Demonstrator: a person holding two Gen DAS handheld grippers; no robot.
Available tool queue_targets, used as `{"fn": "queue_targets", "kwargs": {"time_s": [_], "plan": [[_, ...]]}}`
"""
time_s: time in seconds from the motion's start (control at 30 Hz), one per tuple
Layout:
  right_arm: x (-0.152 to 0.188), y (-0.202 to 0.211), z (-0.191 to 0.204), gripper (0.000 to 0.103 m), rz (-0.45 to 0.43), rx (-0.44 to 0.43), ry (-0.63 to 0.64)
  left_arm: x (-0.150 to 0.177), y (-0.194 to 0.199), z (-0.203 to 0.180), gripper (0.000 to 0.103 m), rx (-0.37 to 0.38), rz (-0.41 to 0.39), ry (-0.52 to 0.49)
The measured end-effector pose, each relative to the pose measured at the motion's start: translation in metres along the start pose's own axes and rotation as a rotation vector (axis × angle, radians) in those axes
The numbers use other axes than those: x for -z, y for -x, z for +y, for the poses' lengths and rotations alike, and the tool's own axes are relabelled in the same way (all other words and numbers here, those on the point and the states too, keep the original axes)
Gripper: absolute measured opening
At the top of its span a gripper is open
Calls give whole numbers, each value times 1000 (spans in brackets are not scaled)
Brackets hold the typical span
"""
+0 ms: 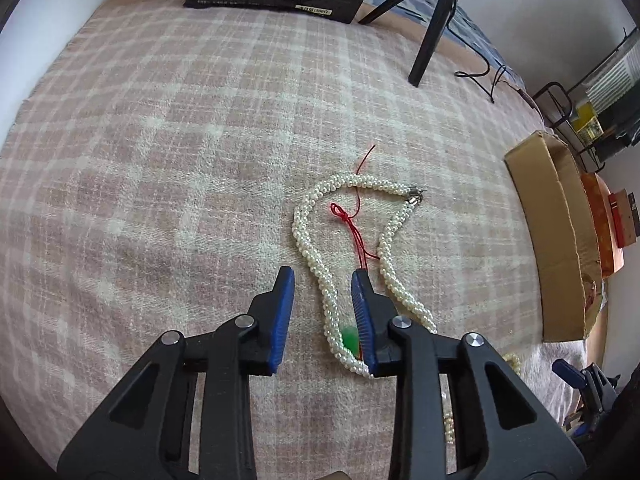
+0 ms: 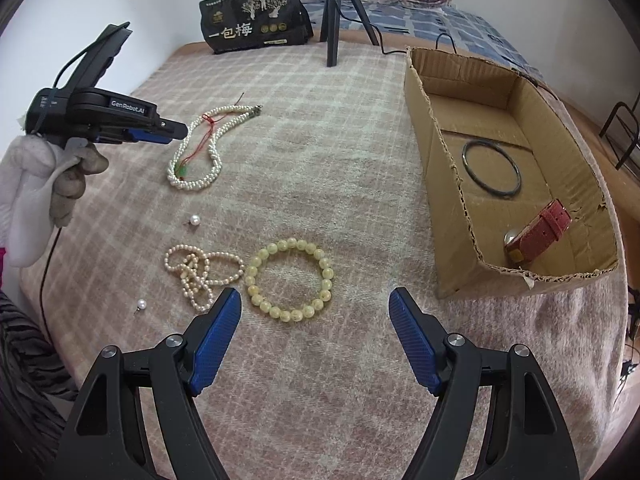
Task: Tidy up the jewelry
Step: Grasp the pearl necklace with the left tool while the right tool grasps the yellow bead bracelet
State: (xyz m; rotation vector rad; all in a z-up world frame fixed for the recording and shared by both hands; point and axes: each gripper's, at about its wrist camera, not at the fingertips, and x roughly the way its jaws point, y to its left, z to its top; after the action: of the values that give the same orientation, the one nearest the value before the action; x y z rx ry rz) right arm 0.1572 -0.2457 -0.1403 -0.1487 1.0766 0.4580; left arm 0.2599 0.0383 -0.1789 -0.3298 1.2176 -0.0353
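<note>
Two pieces already lie inside the cardboard box [image 2: 516, 184]: a dark bangle [image 2: 492, 170] toward its far end and a red-strapped watch [image 2: 536, 236] toward its near end. The rest is still out on the blanket [image 2: 320, 120], all to the left of the box. Nearest the box is the yellow bead bracelet [image 2: 289, 280], and touching that bracelet's far side from the box is a thin pearl strand [image 2: 200, 276] in a loose heap. Two loose pearl studs [image 2: 195, 220] sit farther from the box again. Farthest from the box lies the thick pearl necklace [image 1: 352, 248], with a red cord [image 1: 352, 220] and a green bead [image 1: 349, 336] tangled in its loop. By my reckoning, less than half the job is done.

The left tongs [image 1: 322, 276] stand partly apart with one side of the thick necklace's loop between the blades, not yet pinched. The right tongs [image 2: 314, 304] are wide apart and empty, hovering over the yellow bracelet.

The surface is a bed under a pink-and-cream checked woolly blanket, soft and slightly lumpy. Beyond the box stand a black tripod [image 2: 332, 20] and a black snack bag [image 2: 256, 16]; folded quilts and a white wall lie behind.
</note>
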Motion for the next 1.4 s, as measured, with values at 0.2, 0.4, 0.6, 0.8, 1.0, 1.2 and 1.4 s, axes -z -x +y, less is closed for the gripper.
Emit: {"fn": "queue_targets", "kwargs": {"time_s": [0.2, 0.4, 0.6, 0.8, 1.0, 1.2, 1.4], "plan": [[-2, -1, -2, 76, 5, -2, -6, -2, -13, -6, 23, -23, 23, -12], [0, -10, -7, 76, 39, -28, -36, -1, -24, -13, 23, -59, 23, -28], [-1, -25, -21, 63, 69, -82, -128, 0, -28, -20, 23, -88, 5, -53], [-5, -36, -21, 56, 83, -66, -154, 0, -29, -22, 20, -114, -9, -79], [-12, -47, -9, 53, 84, 19, -77, 1, -30, -24, 13, -135, -22, -80], [-17, -50, 4, 22, 65, 74, -6, -1, -29, -23, 6, -140, -32, -79], [-20, -50, 8, 6, 63, 71, 20, -4, -18, -16, 6, -88, -35, -31]]}}
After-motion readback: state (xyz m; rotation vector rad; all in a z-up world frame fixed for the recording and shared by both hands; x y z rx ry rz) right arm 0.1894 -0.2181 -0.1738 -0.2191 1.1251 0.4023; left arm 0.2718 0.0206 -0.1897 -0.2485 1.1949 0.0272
